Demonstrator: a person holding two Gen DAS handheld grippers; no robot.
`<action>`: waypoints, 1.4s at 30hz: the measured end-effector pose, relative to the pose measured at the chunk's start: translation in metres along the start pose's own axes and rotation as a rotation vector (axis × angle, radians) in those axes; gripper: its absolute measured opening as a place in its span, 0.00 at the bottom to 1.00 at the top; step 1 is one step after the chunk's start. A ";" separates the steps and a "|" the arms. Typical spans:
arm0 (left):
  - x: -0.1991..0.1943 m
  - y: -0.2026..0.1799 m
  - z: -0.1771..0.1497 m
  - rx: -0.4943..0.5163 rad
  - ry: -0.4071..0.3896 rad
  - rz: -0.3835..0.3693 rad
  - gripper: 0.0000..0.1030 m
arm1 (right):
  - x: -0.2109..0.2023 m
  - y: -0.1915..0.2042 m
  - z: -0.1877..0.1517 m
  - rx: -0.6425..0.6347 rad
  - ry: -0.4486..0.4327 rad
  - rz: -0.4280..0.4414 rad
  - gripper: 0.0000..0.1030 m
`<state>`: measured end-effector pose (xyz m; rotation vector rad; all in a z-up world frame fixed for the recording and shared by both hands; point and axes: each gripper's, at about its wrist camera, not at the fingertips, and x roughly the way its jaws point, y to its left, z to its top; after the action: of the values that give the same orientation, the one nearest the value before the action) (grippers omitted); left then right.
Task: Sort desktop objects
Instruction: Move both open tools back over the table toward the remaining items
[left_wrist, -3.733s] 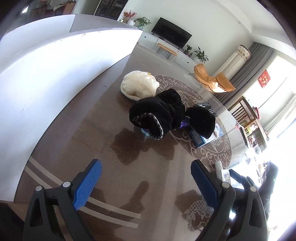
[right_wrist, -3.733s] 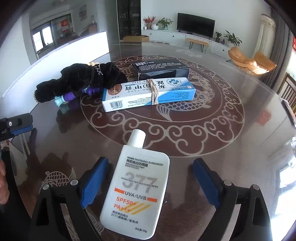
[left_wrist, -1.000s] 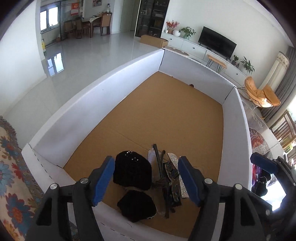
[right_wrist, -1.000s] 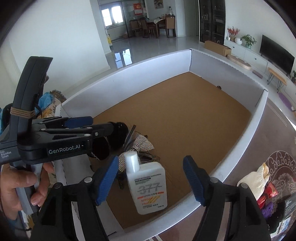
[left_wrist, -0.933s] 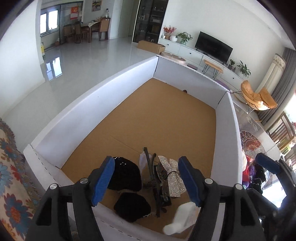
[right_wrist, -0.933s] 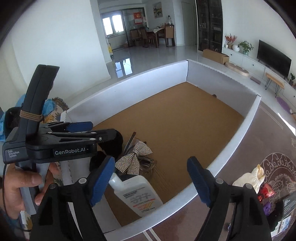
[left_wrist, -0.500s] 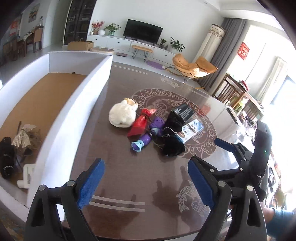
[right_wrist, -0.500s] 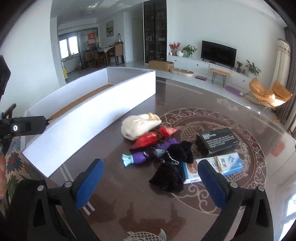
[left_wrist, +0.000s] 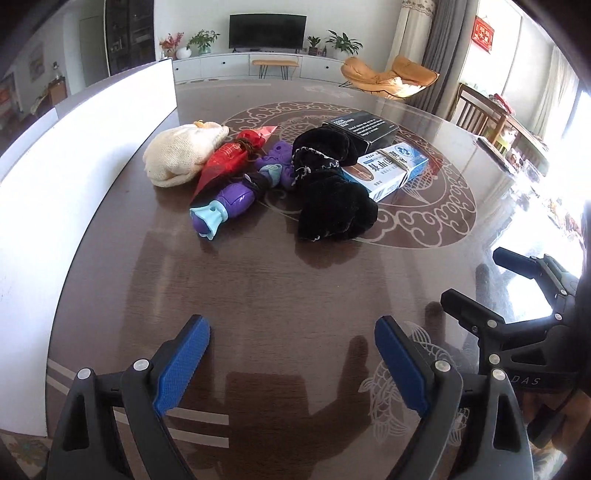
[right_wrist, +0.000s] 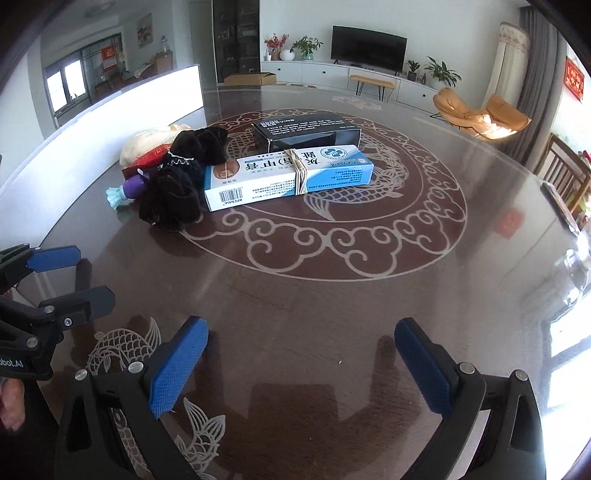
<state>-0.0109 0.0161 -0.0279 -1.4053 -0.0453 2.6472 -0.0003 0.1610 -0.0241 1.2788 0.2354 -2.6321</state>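
A heap of objects lies mid-table: a cream knitted pouch (left_wrist: 181, 155), a red packet (left_wrist: 229, 158), a purple and light-blue toy (left_wrist: 229, 206), black fuzzy fabric (left_wrist: 332, 206), a blue-white box bound with a rubber band (right_wrist: 288, 177) and a black box (right_wrist: 306, 131). My left gripper (left_wrist: 291, 363) hovers open over the near table with nothing between its blue pads. My right gripper (right_wrist: 301, 367) is also open and empty, nearer the boxes. In the left wrist view the right gripper's fingers (left_wrist: 517, 266) show at the right edge.
A white-walled cardboard box (left_wrist: 74, 147) runs along the table's left side. The dark glossy table (right_wrist: 332, 295) carries a pale fish-and-cloud pattern. Chairs stand beyond its far right edge. A hand (right_wrist: 11, 406) shows at the lower left of the right wrist view.
Both grippers let go of their loads in the white box, the right dropping a sunscreen bottle, then swung right and down over the table. Both jaws opened wider.
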 end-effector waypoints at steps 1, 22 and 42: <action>0.002 0.001 0.001 -0.007 -0.005 0.006 0.89 | -0.001 0.003 0.001 -0.008 -0.006 -0.012 0.99; 0.009 0.016 0.003 -0.071 0.002 0.128 1.00 | 0.000 0.006 0.002 -0.006 -0.009 -0.028 1.00; 0.009 0.014 0.001 -0.056 0.006 0.149 1.00 | 0.000 0.007 0.002 -0.008 -0.010 -0.029 1.00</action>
<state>-0.0188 0.0033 -0.0361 -1.4886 -0.0153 2.7822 -0.0004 0.1541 -0.0232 1.2683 0.2640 -2.6585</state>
